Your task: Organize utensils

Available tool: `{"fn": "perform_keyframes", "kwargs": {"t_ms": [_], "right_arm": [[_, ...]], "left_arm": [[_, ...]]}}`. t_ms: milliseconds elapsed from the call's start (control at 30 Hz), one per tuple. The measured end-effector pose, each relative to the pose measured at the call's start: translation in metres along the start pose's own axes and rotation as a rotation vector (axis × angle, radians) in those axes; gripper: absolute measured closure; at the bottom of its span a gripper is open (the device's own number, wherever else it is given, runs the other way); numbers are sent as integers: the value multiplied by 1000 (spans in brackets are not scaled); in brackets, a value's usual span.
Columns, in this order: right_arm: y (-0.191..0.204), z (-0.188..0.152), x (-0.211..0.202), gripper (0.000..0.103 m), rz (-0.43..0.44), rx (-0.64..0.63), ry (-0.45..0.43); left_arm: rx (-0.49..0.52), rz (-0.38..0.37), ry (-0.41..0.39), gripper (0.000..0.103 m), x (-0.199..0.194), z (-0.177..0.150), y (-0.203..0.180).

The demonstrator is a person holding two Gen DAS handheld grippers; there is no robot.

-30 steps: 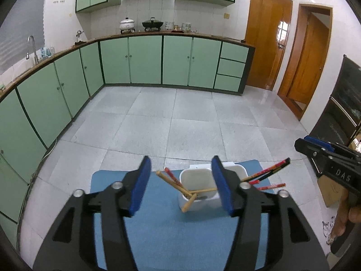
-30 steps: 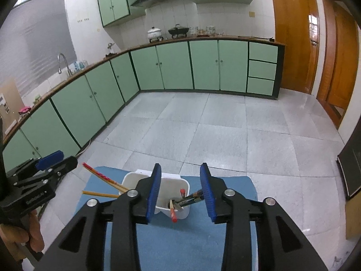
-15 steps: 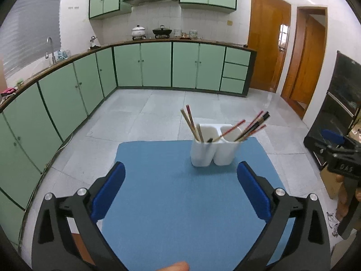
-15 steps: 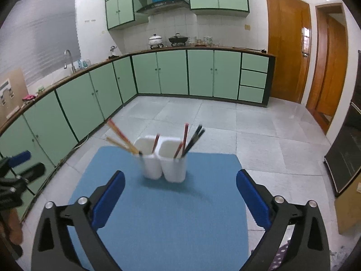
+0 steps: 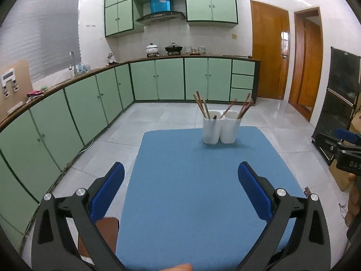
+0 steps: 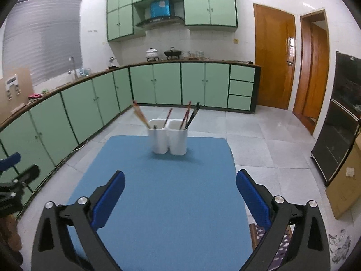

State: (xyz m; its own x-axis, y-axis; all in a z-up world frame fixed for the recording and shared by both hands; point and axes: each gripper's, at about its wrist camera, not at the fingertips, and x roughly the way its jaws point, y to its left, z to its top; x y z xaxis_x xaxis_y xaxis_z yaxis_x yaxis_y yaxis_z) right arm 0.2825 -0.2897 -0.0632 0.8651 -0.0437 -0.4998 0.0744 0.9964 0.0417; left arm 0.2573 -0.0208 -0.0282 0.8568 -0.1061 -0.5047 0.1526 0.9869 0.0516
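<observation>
White twin cup (image 5: 220, 128) with upright chopsticks (image 5: 201, 105) stands at the blue mat's (image 5: 191, 203) far end, straight ahead of my left tongs (image 5: 181, 192) and right tongs (image 6: 180, 194); both gape wide, holding nothing, about equally distant.
</observation>
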Motion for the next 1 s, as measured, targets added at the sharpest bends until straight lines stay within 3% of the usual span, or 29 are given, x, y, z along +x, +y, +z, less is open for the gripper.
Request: {"fn": "perform_keyframes", "kwargs": {"t_ms": [267,533,833,1000], "right_arm": [[31,-50,-88,6,-19,-69,-104],[43,-82,-158,6,10,-57,-145],[45,-115,-217,6,21,-26,-170],[44,-129,-240,6,21,-17,-192]], "left_arm": [[-64,-5,-7,5,-71,-56,8],[-101,22,-20,5,-140,-97,17],[-85,164,-101,5,-235,-129,11],[-112,157,-99,5,-273,-137,6]]}}
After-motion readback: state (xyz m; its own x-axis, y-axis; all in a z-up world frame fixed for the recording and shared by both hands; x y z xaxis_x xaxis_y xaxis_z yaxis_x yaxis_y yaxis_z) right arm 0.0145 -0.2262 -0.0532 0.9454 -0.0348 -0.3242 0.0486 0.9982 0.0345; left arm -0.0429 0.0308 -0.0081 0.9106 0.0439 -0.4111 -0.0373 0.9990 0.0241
